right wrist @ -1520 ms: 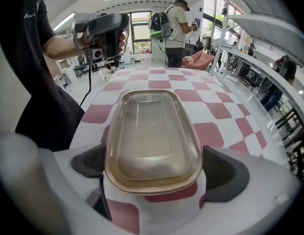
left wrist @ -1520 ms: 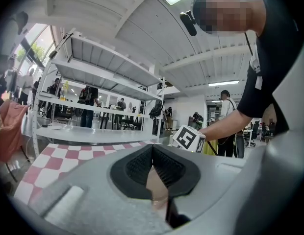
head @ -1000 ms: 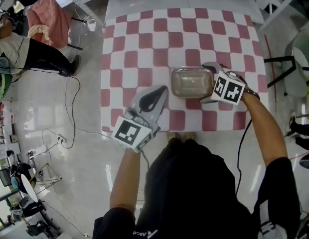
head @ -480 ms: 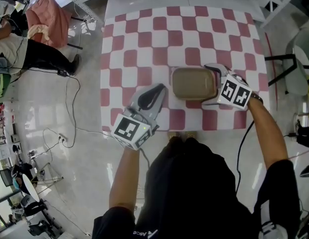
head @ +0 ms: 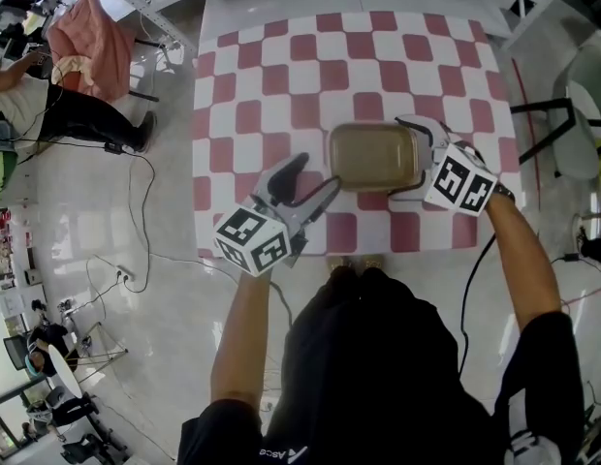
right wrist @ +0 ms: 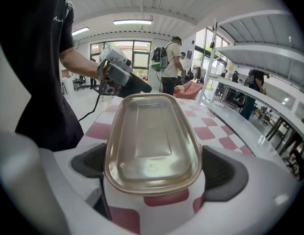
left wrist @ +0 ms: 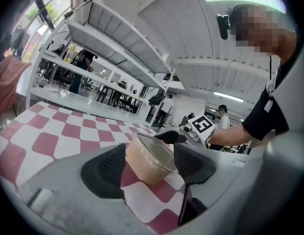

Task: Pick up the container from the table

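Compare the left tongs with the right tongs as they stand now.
The right tongs are clamped on the end of the container; the left tongs have just been opening and grip nothing, the container lying beyond their tips. The right tongs reach in from the container's right, the left tongs from its near left. Both point at the container.

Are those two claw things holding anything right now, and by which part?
The right gripper clamps the container by its sides at one end. The left gripper, its jaws just opening, grips nothing; the container is beyond its tips.
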Motion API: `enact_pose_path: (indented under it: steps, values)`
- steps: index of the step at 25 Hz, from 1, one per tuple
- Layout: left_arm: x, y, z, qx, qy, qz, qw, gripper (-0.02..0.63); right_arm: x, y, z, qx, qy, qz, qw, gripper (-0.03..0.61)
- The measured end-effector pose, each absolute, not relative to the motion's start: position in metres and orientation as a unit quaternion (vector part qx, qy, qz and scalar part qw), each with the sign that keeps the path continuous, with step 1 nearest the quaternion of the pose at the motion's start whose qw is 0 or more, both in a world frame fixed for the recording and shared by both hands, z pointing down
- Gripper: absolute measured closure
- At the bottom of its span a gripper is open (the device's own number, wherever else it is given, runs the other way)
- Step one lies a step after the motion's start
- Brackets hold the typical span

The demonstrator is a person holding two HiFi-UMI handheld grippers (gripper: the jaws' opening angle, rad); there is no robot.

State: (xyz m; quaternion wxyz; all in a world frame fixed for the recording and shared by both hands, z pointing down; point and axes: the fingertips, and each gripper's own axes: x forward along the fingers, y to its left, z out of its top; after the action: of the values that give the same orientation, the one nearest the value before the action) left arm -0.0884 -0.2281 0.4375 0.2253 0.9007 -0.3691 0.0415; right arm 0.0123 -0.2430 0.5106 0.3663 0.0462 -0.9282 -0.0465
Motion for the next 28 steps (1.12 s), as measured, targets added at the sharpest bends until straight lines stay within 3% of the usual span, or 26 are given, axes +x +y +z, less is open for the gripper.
enact_pose_path:
  steps: [9,16,22,28]
  values:
    - [-0.083,-0.231,0.44,0.897,-0.324,0.016,0.3,0.263,0.005,-0.232,0.483,0.046,-0.93,-0.099,0.352,-0.014]
    - [-0.075,-0.229,0.442,0.893,-0.281,-0.001,0.351,0.255,-0.002,-0.227,0.471,0.048,-0.926,-0.136,0.349,-0.014]
    - [-0.069,-0.226,0.443,0.891,-0.261,0.0,0.371,0.266,-0.008,-0.222,0.469,0.046,-0.923,-0.153,0.351,-0.014]
    - [-0.074,-0.23,0.441,0.874,-0.257,-0.027,0.411,0.327,-0.009,-0.223,0.468,0.06,-0.919,-0.162,0.353,-0.014]
